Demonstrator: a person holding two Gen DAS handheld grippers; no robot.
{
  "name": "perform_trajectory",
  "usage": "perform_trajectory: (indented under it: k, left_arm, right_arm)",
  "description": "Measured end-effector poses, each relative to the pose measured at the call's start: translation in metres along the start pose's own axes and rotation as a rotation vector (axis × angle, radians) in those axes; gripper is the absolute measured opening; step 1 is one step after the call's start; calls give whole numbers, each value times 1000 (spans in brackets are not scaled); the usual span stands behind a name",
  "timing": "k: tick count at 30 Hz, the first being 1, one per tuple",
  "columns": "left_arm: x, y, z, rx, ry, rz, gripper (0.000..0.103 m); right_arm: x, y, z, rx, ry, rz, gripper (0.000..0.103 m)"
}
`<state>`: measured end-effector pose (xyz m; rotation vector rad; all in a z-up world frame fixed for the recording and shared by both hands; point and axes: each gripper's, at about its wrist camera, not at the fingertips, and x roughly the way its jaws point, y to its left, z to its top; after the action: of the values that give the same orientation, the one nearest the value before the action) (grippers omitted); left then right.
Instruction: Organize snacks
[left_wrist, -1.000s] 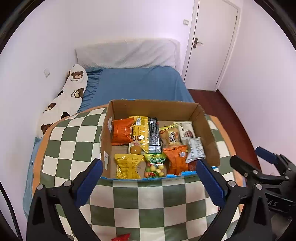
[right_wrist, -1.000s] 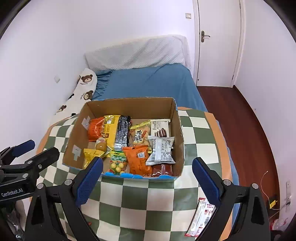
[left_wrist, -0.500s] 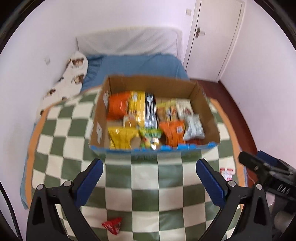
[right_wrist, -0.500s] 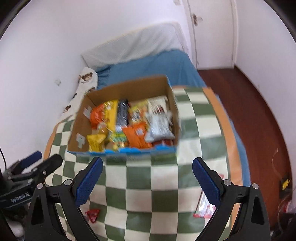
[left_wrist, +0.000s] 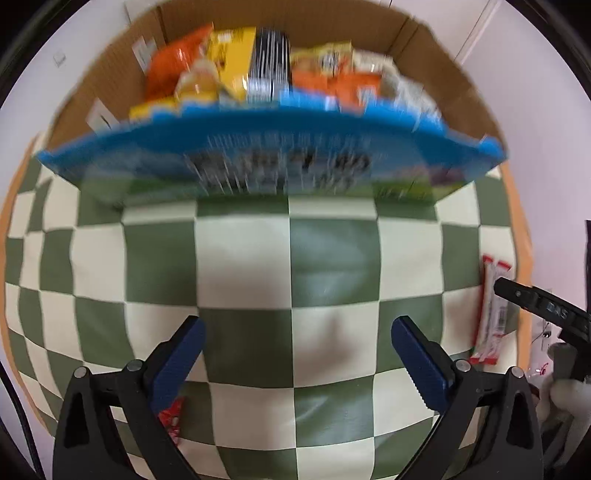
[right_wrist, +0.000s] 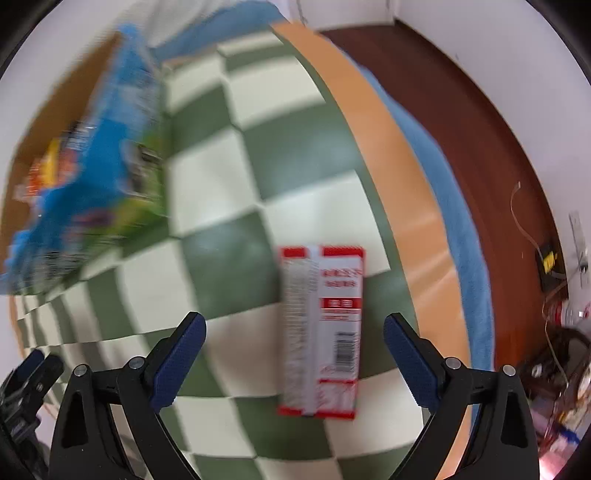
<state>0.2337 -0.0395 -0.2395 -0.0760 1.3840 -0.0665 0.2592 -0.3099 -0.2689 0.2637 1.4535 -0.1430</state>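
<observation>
A: Snack packet (right_wrist: 320, 332), red and white, flat on the checkered tablecloth (right_wrist: 229, 240) near its right edge, is the one in hand. It lies lengthwise right between the fingers of the right gripper (right_wrist: 294, 347), whose tongs stand wide, nothing in them.

B: How would you take it?

A: Lower straight down so the pads straddle the narrow width, then close near the middle. It is thin and flat, so I judge the fingertips must nearly meet the cloth without pinching a fold of it.

B: And the left gripper (left_wrist: 295, 350)?

A: Also spread wide and empty, over bare cloth near the front edge. A small red wrapper (left_wrist: 170, 417) lies partly hidden behind its left finger.

B: Where does everything go?

A: Into the cardboard box (left_wrist: 458, 77) at the far edge, blue-printed front wall (left_wrist: 273, 158). It already holds many packets standing together: orange (left_wrist: 168, 70), yellow (left_wrist: 236, 59), a dark striped one (left_wrist: 267, 62). The rest blur too much to name. Room looks tight.
</observation>
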Motion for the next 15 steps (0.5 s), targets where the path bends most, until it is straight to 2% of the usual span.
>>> perform_trajectory:
  k: [3,5,6,7,10,15]
  left_arm:
    - [12,0,-6,3,26,11,103]
    - [15,0,-9,2,37,18,103]
    - [15,1,-11,1,39,21,103]
    - [14,4,-14,1,41,29,103]
    - [5,15,-22,5,44,50,103]
    - [-21,48,-43,33,28,111,103]
  right_arm:
    - [33,-15,-2,33,64,0,88]
    - [42,-13,-5,9,62,-19,78]
    - [43,-9,-6,-19,52,-24,64]
    - [42,-2,-9,-53,41,-39,56]
    - [41,26,-26,-159,43,-7,54]
    - [48,82,-71,-319,104,56,54]
